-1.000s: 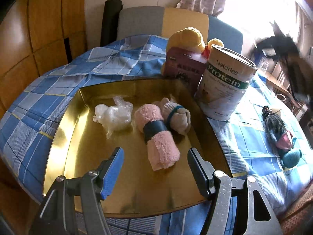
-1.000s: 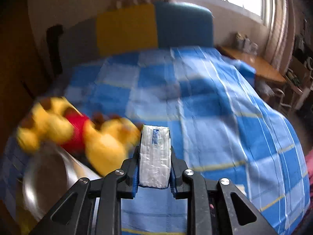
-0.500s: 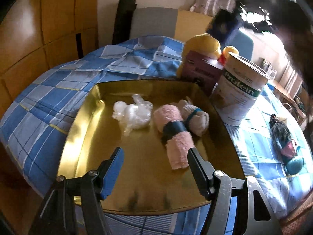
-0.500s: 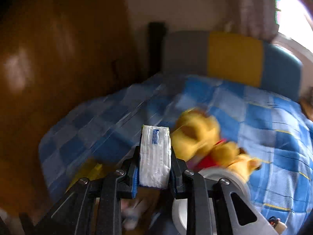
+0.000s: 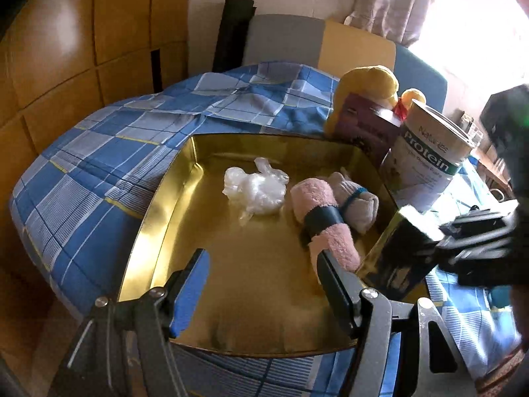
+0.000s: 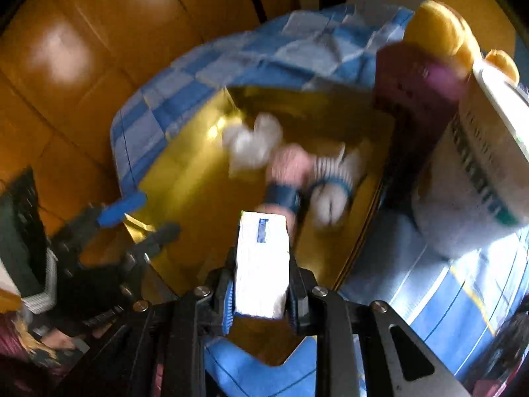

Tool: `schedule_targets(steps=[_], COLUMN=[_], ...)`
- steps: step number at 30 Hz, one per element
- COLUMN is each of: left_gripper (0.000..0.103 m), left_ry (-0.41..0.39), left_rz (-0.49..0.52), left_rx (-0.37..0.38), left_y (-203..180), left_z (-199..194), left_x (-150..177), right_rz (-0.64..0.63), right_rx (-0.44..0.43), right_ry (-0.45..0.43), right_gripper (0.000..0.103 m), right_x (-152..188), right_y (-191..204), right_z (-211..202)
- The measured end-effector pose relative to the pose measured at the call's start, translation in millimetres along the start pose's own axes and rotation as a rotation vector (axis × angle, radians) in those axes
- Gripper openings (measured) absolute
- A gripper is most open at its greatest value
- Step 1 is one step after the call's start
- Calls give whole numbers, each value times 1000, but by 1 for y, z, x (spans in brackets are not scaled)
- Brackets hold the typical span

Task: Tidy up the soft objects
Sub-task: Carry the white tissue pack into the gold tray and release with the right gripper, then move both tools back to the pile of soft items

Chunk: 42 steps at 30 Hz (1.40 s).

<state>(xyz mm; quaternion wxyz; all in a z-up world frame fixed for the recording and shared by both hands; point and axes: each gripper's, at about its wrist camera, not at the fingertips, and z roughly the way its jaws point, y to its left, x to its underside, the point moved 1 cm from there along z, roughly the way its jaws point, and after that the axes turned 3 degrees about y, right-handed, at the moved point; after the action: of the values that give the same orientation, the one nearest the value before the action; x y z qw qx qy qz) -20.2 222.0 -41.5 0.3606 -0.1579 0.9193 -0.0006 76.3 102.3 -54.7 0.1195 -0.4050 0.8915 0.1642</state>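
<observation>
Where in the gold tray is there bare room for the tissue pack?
The gold tray is bare along its left side and near end, between the plastic bag and the open left claw. The right side is crowded: pink towel roll, grey roll.

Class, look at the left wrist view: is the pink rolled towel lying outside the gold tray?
No, the pink rolled towel lies inside the gold tray.

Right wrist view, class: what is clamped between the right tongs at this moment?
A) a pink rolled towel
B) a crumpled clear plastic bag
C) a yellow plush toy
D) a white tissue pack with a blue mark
D: the white tissue pack sits squeezed between the right tongs, above the gold tray.
</observation>
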Motion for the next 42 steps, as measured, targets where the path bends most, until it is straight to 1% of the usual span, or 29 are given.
schedule_targets(steps=[3, 6, 7, 11, 12, 18, 24, 26, 33, 42], left_gripper=[69, 73, 73, 74, 74, 74, 74, 74, 74, 74], left_ry=[0, -5, -8, -16, -16, -27, -50, -60, -77, -105], left_rz=[10, 21, 24, 33, 35, 49, 77, 92, 139, 216], left_rx=[1, -2, -1, 3, 5, 7, 19, 24, 44, 86], left_y=[-4, -8, -9, -13, -14, -19, -27, -31, -48, -79], left_z=[-1, -4, -6, -9, -10, -15, -24, -28, -37, -49], left_x=[2, 3, 3, 3, 3, 4, 5, 4, 3, -1], right_rz=[4, 10, 22, 55, 60, 101, 161, 181, 292, 501], right_rx=[69, 114, 127, 111, 105, 96, 100, 105, 163, 277], right_ry=[15, 8, 2, -62, -79, -177, -275, -295, -365, -463], right_gripper=[25, 26, 28, 39, 40, 41, 42, 42, 43, 44], right_x=[6, 8, 9, 9, 10, 18, 35, 41, 76, 137], right_y=[-2, -9, -12, -16, -17, -24, -37, -43, -84, -152], right_z=[17, 22, 24, 14, 10, -15, -48, -56, -94, -145])
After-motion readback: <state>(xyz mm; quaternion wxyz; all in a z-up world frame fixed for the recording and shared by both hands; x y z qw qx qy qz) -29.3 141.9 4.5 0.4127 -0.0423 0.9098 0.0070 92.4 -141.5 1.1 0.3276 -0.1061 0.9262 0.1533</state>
